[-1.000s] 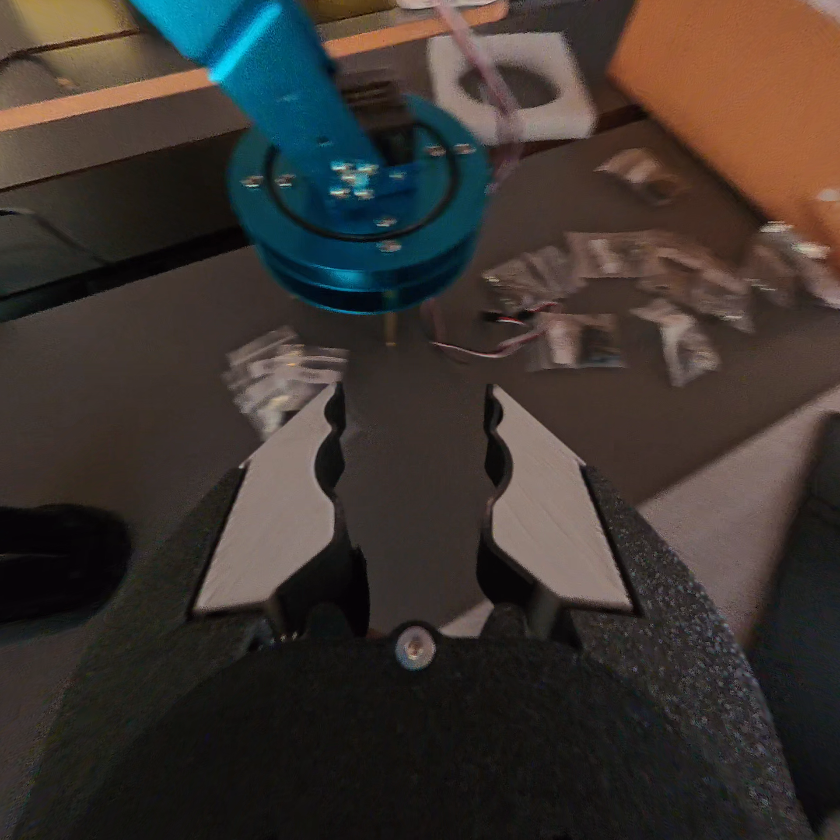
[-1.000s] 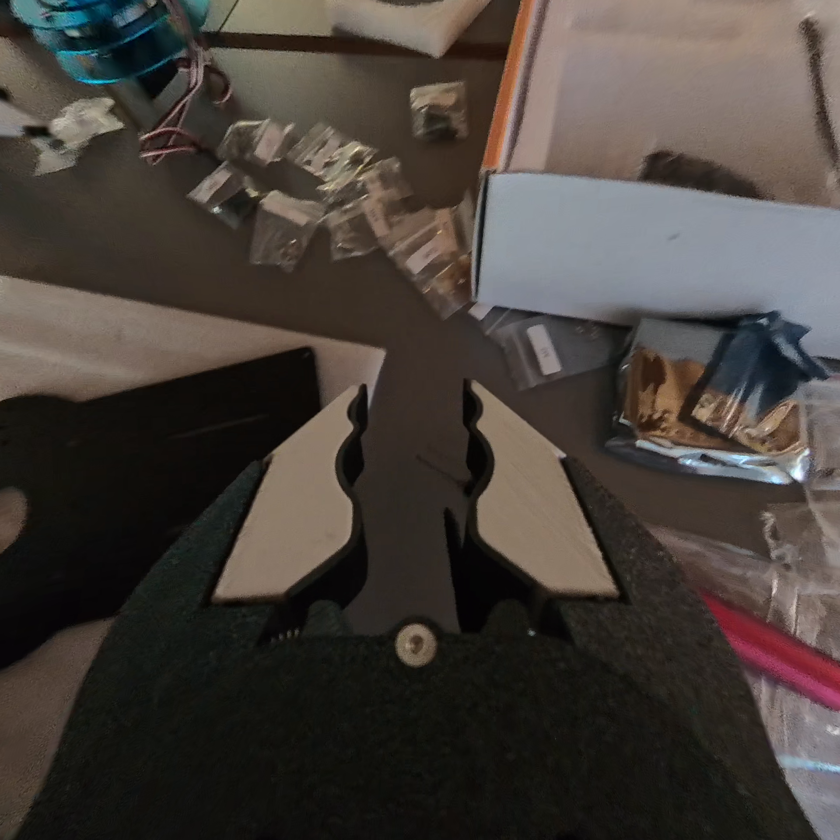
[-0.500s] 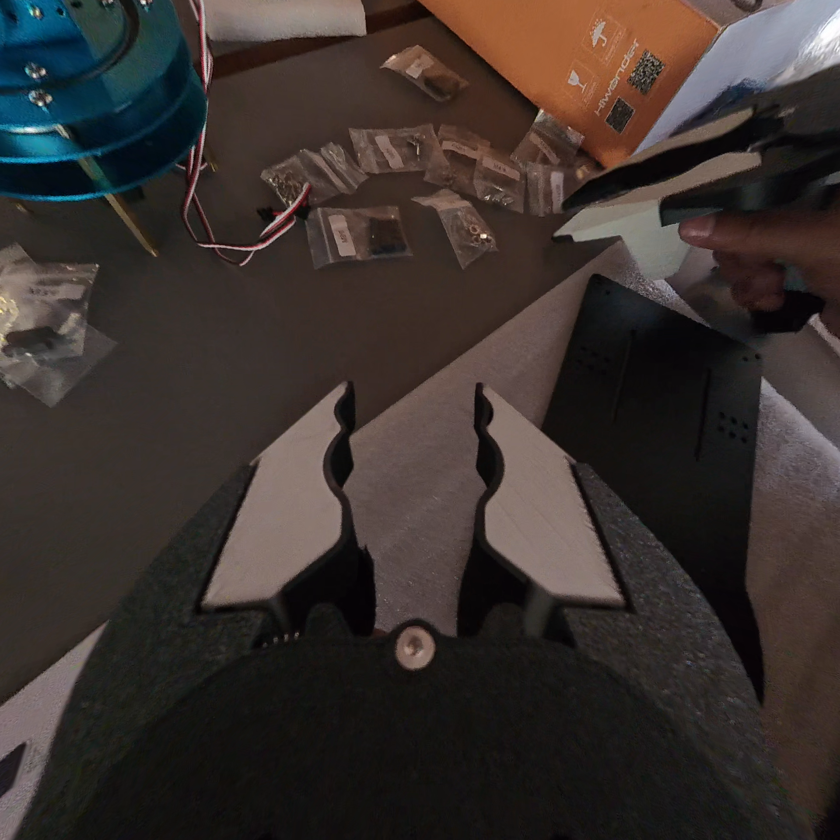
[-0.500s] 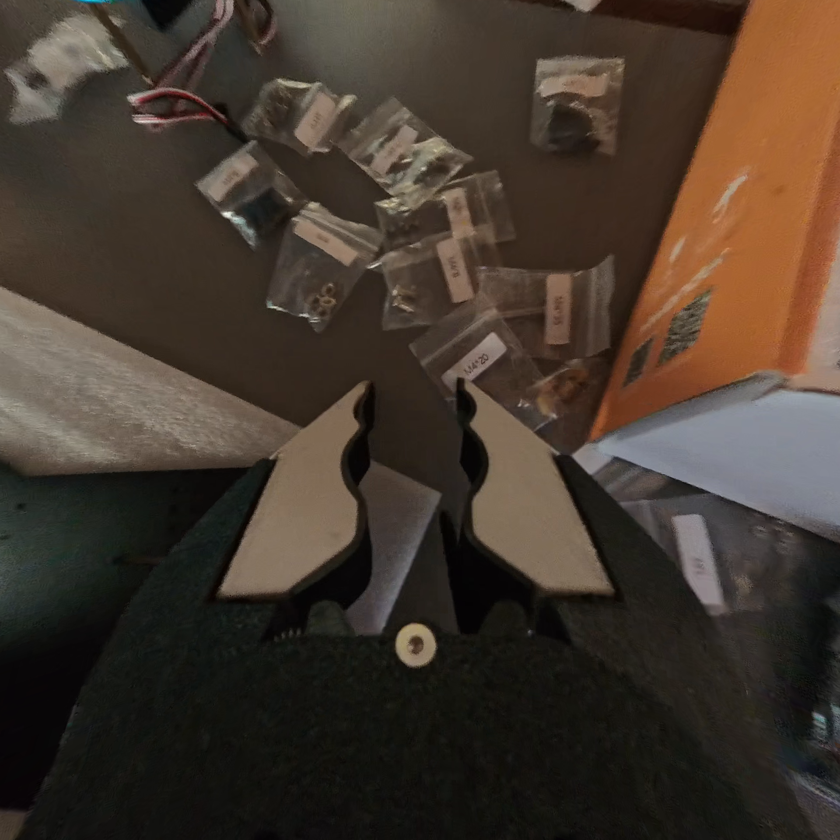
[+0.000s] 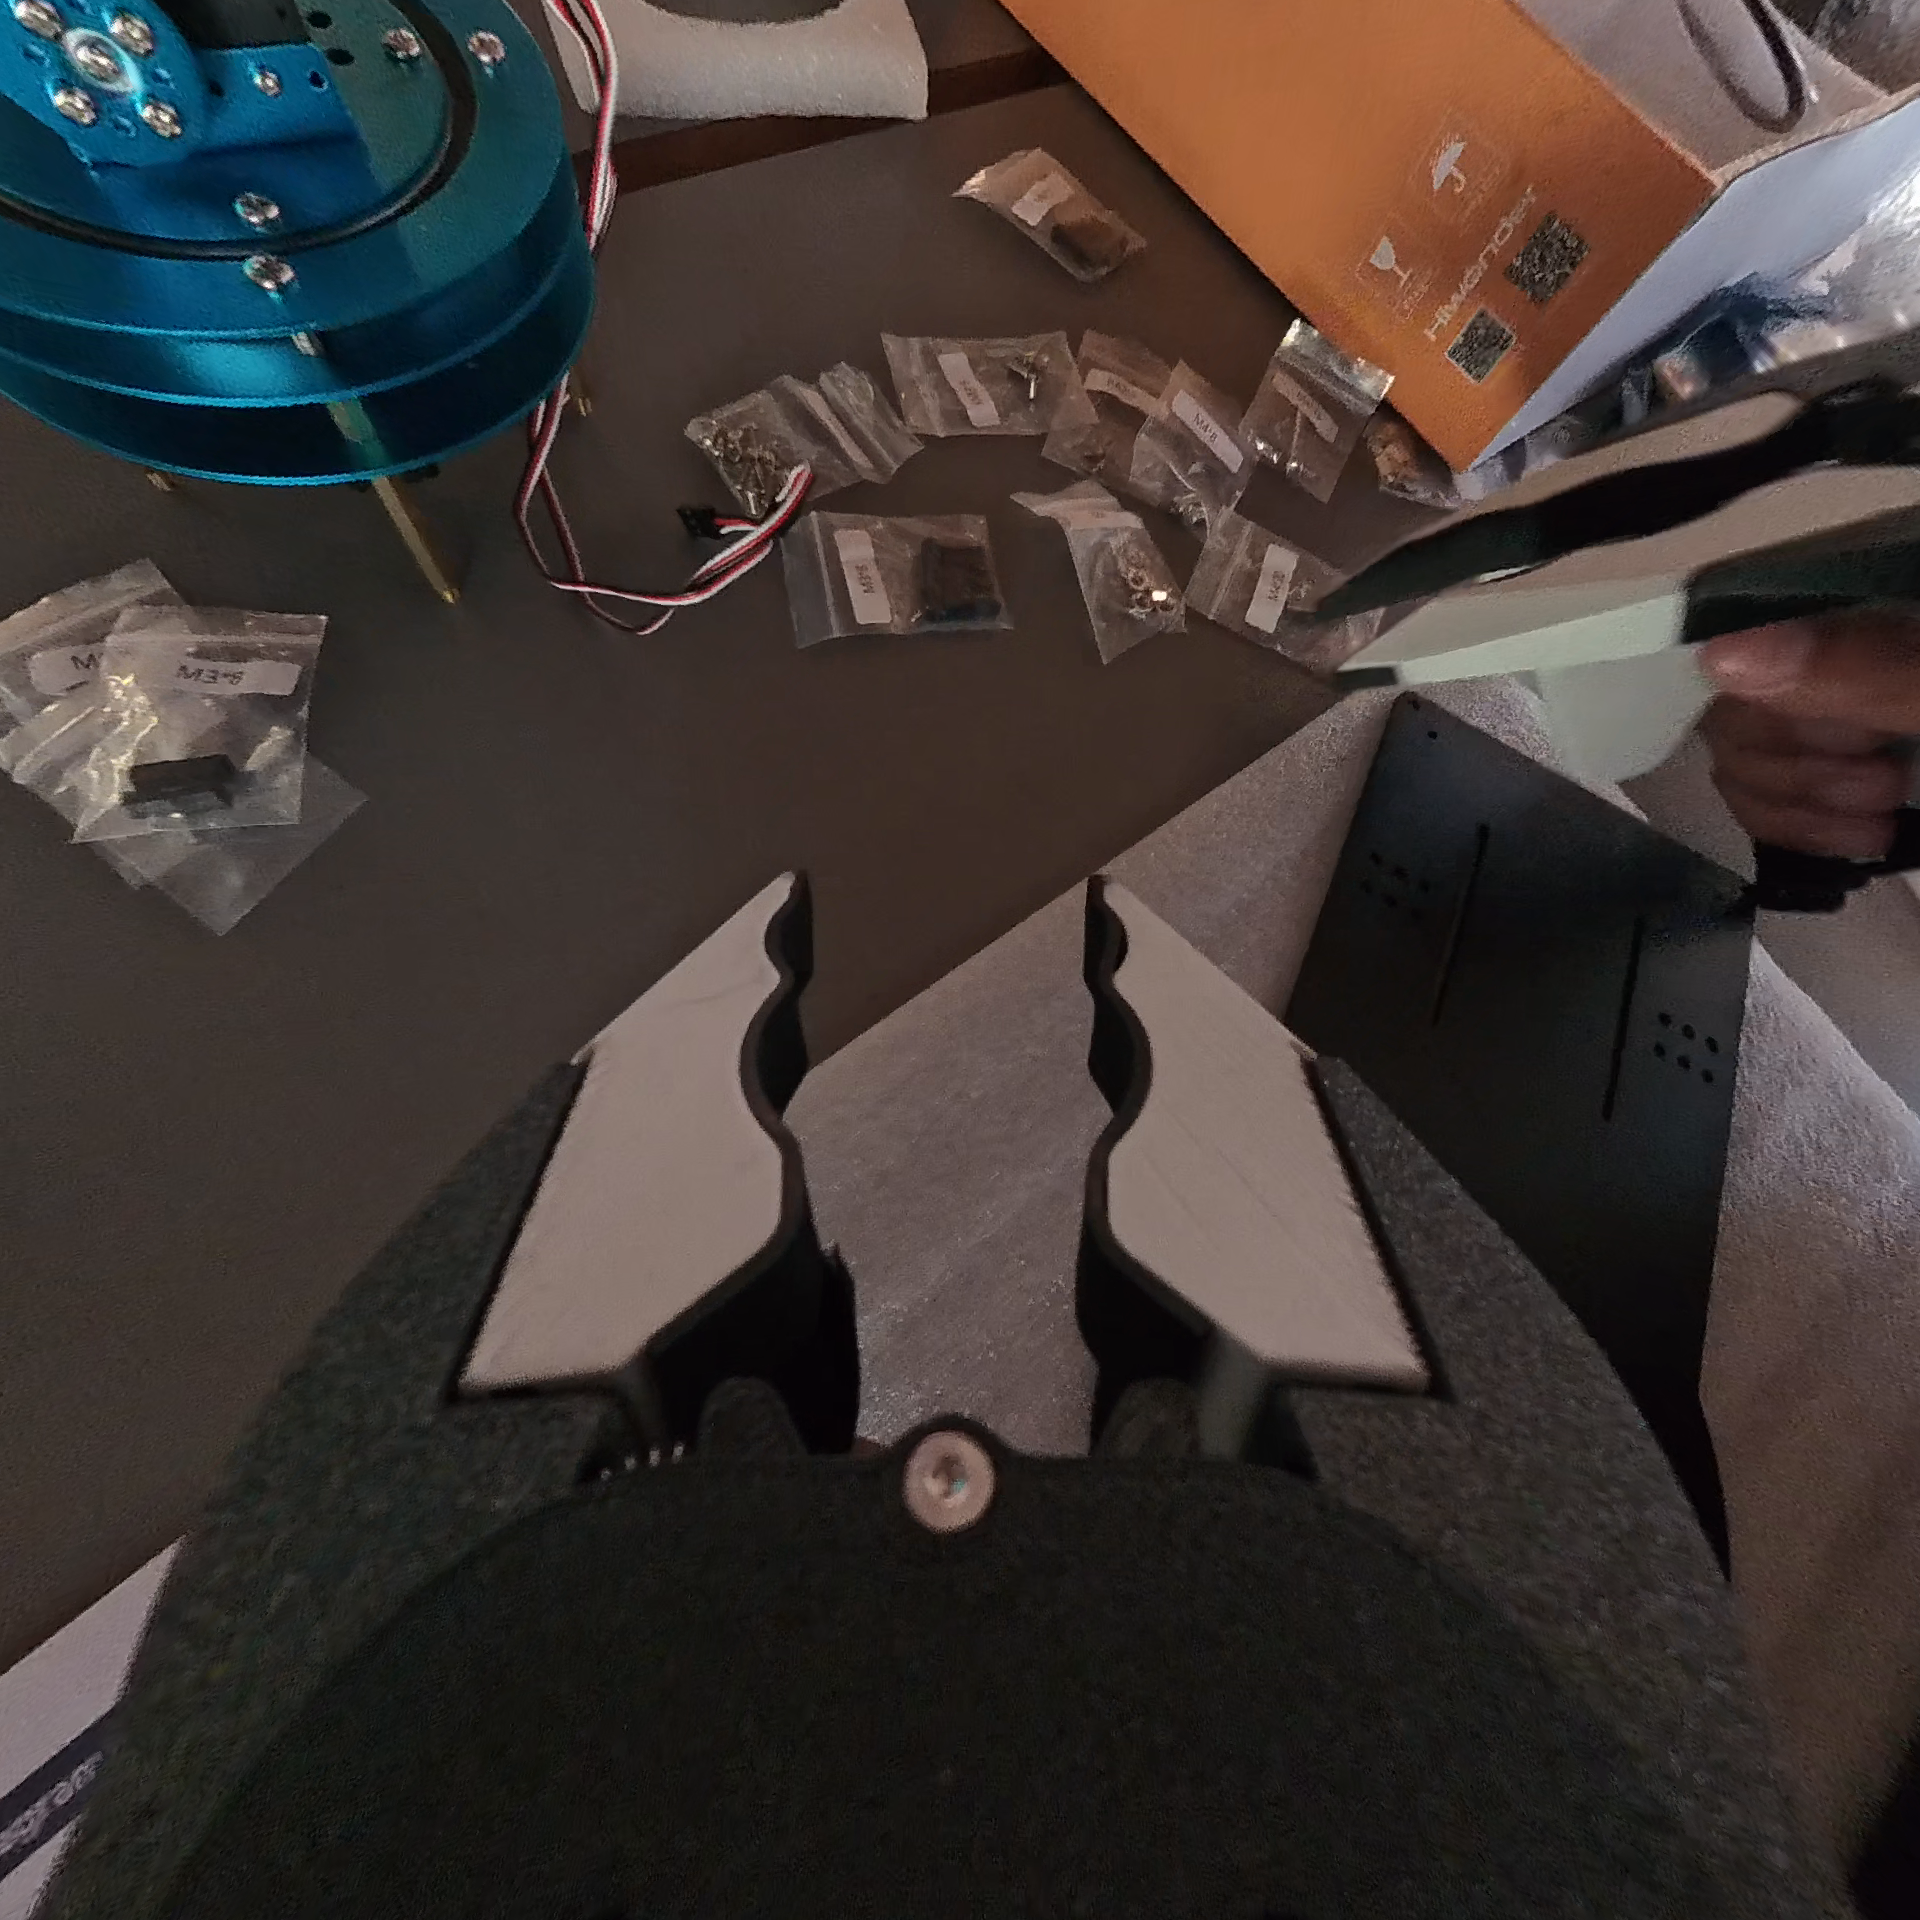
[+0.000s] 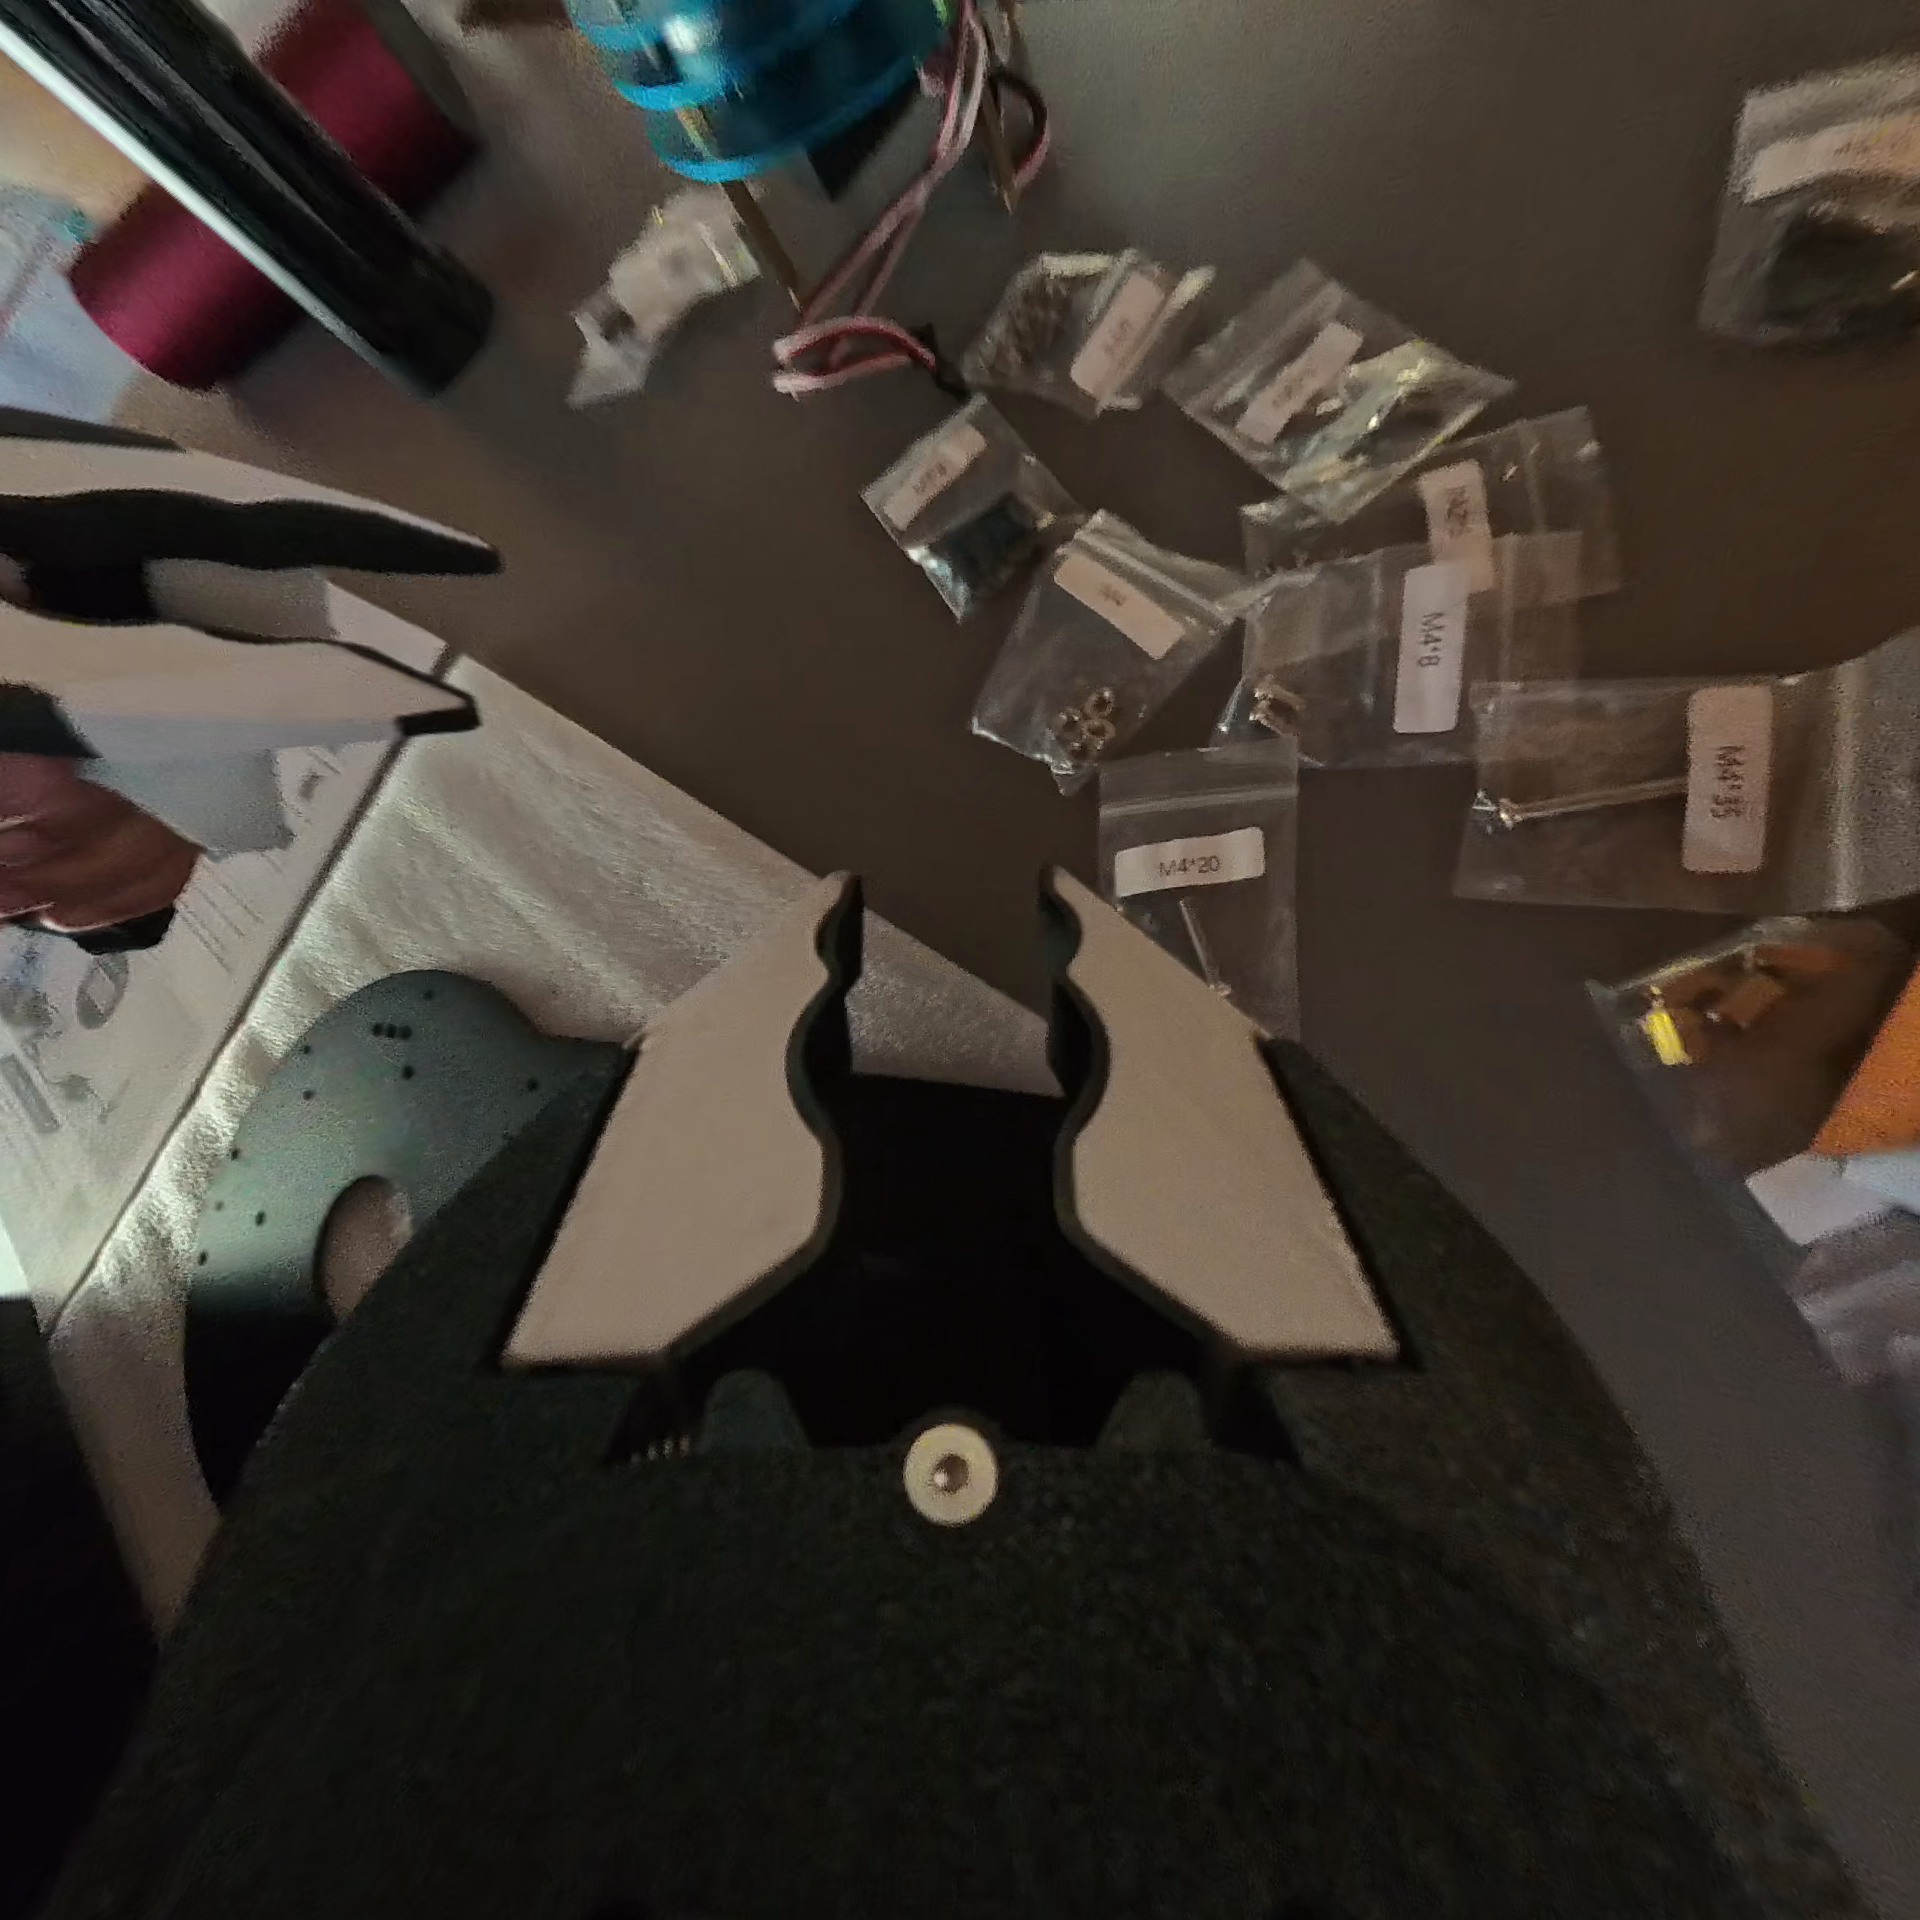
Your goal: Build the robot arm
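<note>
Fingers of the left gripper [image 5: 943, 904] stand parted with nothing between them, hanging over the corner of a white foam sheet [image 5: 935, 1174] that lies on the dark grey tabletop [image 5: 520, 883]. Just right of that gripper a flat black metal plate with small holes and slots [image 5: 1538, 997] rests on the foam. The right gripper [image 6: 951, 899] is likewise spread and empty, above the same black plate near the foam's edge. Closest to its tips is a small clear plastic bag of long screws with a white label [image 6: 1205, 883], lying just beyond the right finger. More small clear bags of hardware [image 5: 1039, 488] are scattered across the table ahead of both grippers. A round blue metal base on brass standoffs [image 5: 270, 270] stands at the far left in the left wrist view, a red, white and black wire [image 5: 623, 592] trailing from it toward the bags. An orange cardboard box [image 5: 1351, 156] sits at the far right.

The blue base is cut off by the frame in both views. In the right wrist view, what the bags hold is mostly too blurred to make out, and a dark shape at the upper left cannot be identified
</note>
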The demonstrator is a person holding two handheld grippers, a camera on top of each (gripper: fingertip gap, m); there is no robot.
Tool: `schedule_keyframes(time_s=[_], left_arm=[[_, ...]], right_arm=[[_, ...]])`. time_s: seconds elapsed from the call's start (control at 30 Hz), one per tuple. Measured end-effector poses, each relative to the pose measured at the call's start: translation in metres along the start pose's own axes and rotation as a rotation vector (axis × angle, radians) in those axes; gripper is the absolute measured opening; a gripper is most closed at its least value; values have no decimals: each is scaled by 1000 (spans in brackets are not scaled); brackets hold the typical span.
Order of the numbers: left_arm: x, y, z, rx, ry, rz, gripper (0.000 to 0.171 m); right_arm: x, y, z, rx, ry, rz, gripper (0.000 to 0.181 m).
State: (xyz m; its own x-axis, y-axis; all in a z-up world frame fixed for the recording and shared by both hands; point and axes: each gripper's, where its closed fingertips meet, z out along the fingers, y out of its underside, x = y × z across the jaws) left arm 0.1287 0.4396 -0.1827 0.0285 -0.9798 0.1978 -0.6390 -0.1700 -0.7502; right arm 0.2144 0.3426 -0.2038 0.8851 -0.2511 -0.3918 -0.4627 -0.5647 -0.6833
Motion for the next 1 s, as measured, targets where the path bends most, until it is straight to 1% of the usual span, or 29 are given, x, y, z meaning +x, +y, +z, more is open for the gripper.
schedule_keyframes(time_s=[0.07, 0.1, 0.2, 0.27, 0.33, 0.43, 0.53, 0.6, 0.7, 0.73, 0.8, 0.87, 0.93, 0.97, 1.0], left_arm=[[-3, 1, -2, -13, -9, 10, 52], [-5, 2, -3, -19, -17, 15, 52], [-8, 2, -4, -31, -27, 14, 52], [-8, 2, -3, -33, -18, 3, 52], [-6, 1, 0, -36, -9, 0, 52], [-3, 0, 2, -42, -10, 13, 52], [-1, -2, 1, -38, -16, 25, 52], [1, -1, -1, -35, -17, 24, 51], [3, 1, -4, -34, -14, 20, 51], [4, 1, -5, -31, -17, 19, 51], [5, 1, -8, -24, -20, 15, 50], [5, 0, -13, -9, -25, 7, 50], [4, 1, -19, 4, -35, 0, 50], [2, 2, -22, 7, -42, -3, 50], [0, 4, -25, 8, -52, -7, 51]], right_arm=[[3, 0, -21, 77, 51, -14, 29], [14, 4, -35, 100, 116, -14, 28], [59, 18, -87, 160, 315, 19, 29], [90, 28, -121, 184, 408, 66, 29], [114, 39, -145, 174, 468, 108, 31], [125, 47, -163, 164, 498, 121, 31], [118, 59, -161, 123, 489, 106, 27], [109, 62, -151, 112, 468, 116, 30], [90, 46, -119, 94, 429, 68, 40], [88, 38, -108, 76, 451, 24, 42], [92, 20, -92, 62, 520, -35, 43], [99, 10, -74, 53, 532, -17, 43], [108, 10, -59, 22, 528, 20, 45], [112, 13, -56, 2, 540, 33, 39], [114, 16, -53, -17, 537, 47, 41]])
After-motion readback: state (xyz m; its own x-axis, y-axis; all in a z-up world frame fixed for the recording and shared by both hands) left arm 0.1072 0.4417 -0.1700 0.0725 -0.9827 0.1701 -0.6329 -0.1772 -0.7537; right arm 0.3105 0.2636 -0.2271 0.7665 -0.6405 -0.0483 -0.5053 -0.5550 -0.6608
